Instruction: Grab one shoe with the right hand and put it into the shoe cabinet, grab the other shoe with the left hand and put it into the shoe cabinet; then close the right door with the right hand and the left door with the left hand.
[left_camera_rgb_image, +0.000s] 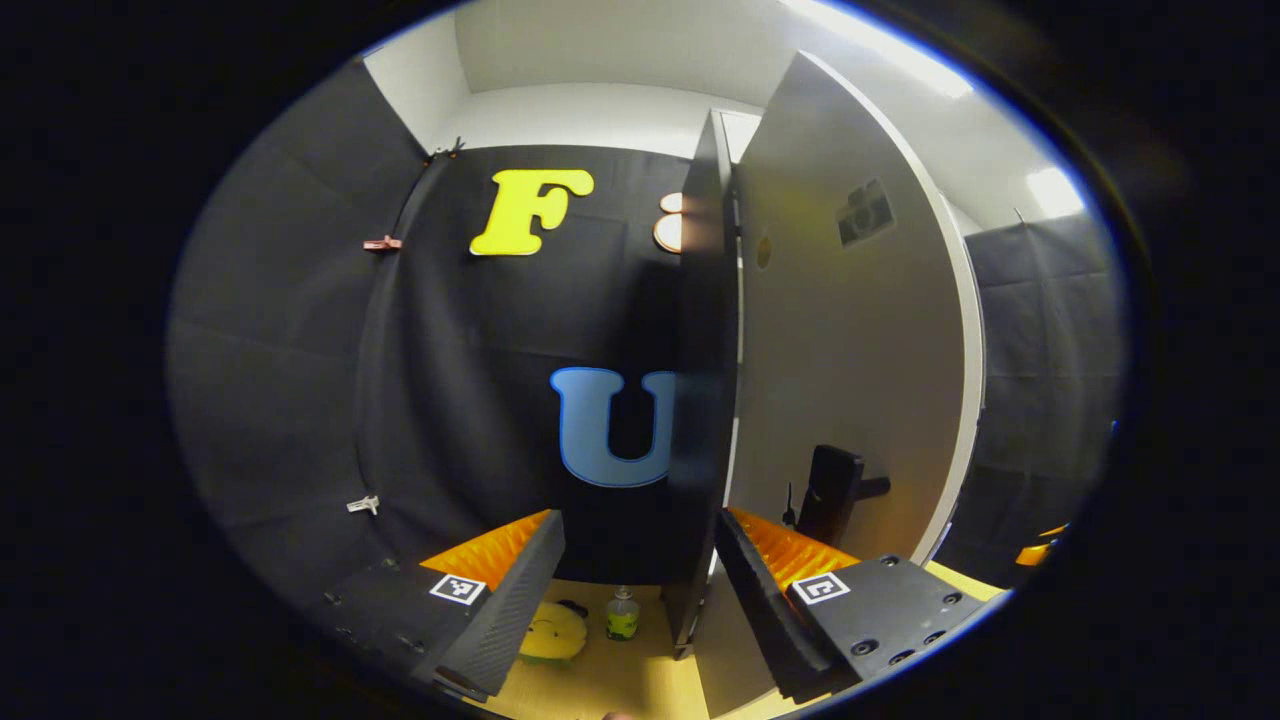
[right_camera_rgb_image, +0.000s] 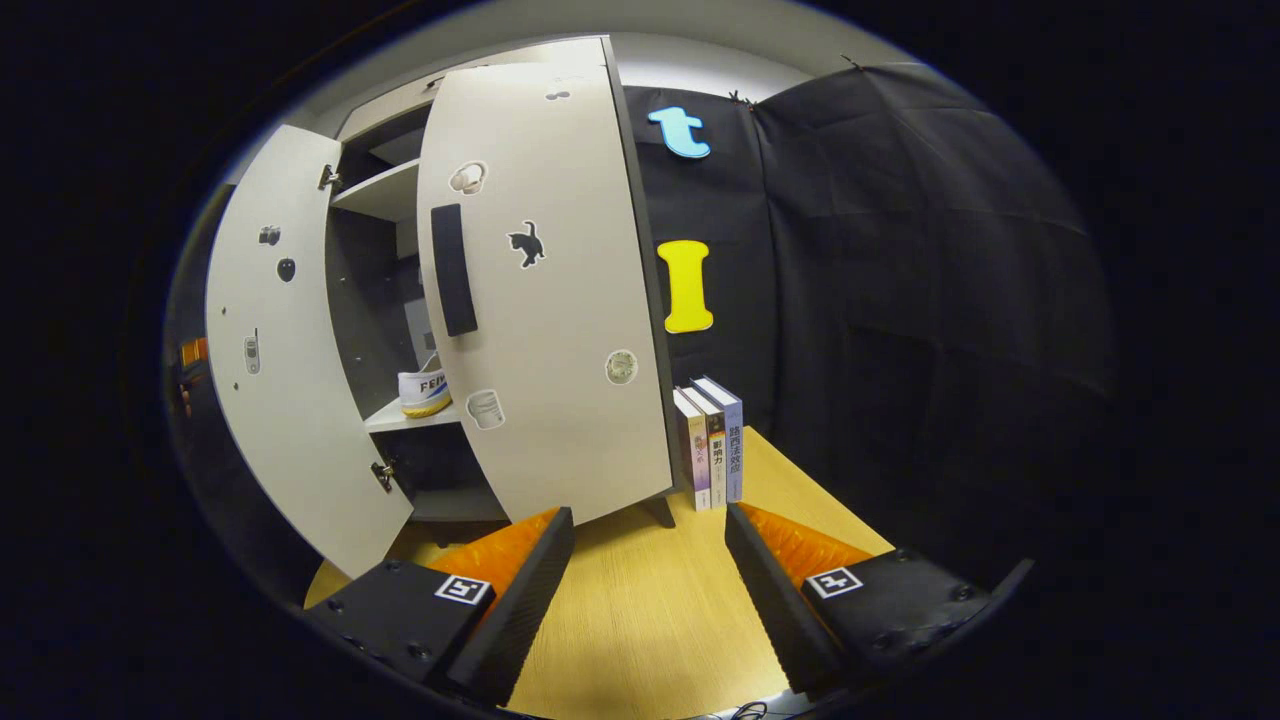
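My left gripper (left_camera_rgb_image: 640, 520) is open, and the dark edge of the cabinet's left door (left_camera_rgb_image: 703, 400) stands upright between its fingers, close to the right finger (left_camera_rgb_image: 760, 590). That door's pale face (left_camera_rgb_image: 850, 340) carries a black handle (left_camera_rgb_image: 835, 490). My right gripper (right_camera_rgb_image: 650, 555) is open over the wooden floor, a short way in front of the shoe cabinet. The right door (right_camera_rgb_image: 545, 320), with a black handle (right_camera_rgb_image: 453, 270), is partly swung in. The left door (right_camera_rgb_image: 280, 400) stands wide open. One white shoe (right_camera_rgb_image: 424, 392) sits on a shelf (right_camera_rgb_image: 400, 418) inside the cabinet.
Three upright books (right_camera_rgb_image: 712, 445) stand against the cabinet's right side on the wooden floor (right_camera_rgb_image: 640, 620). In the left gripper view a green bottle (left_camera_rgb_image: 622, 615) and a flat yellow object (left_camera_rgb_image: 552, 632) lie on the floor beyond the door.
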